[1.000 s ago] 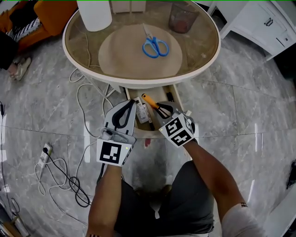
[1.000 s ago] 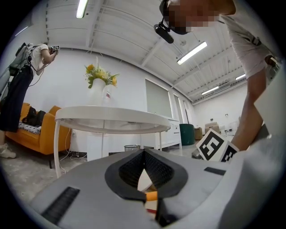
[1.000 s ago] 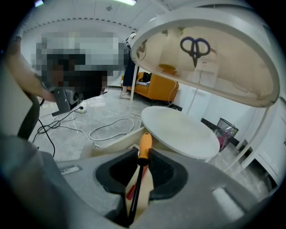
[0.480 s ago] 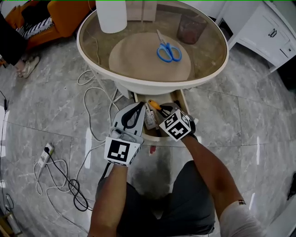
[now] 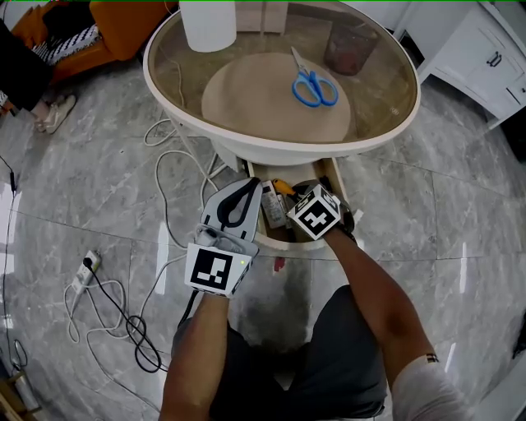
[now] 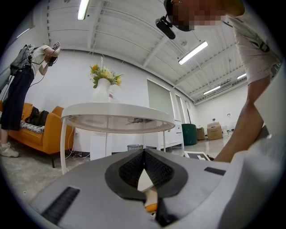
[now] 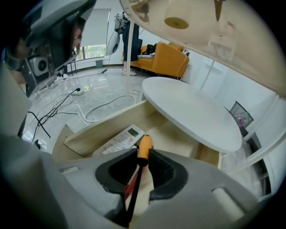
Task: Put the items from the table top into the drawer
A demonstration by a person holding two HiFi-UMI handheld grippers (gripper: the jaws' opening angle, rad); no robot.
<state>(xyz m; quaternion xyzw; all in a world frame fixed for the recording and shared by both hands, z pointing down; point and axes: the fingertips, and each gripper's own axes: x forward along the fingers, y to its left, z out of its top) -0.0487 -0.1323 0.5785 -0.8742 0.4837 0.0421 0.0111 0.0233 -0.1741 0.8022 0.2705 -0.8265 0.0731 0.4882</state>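
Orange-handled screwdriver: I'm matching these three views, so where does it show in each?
Head view: screwdriver in the open drawer, centre.
Left gripper view: only an orange sliver low centre, perhaps it.
Right gripper view: centre, between the right gripper jaws.
Shared landmark: orange sofa.

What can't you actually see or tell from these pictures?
- Head view: the white cylinder on the table is cut off by the top edge.
- Head view: the drawer's back lies under the table.
- Right gripper view: the screwdriver's tip disappears into the right gripper's own body.
- Right gripper view: the remote's button labels are too small to read.
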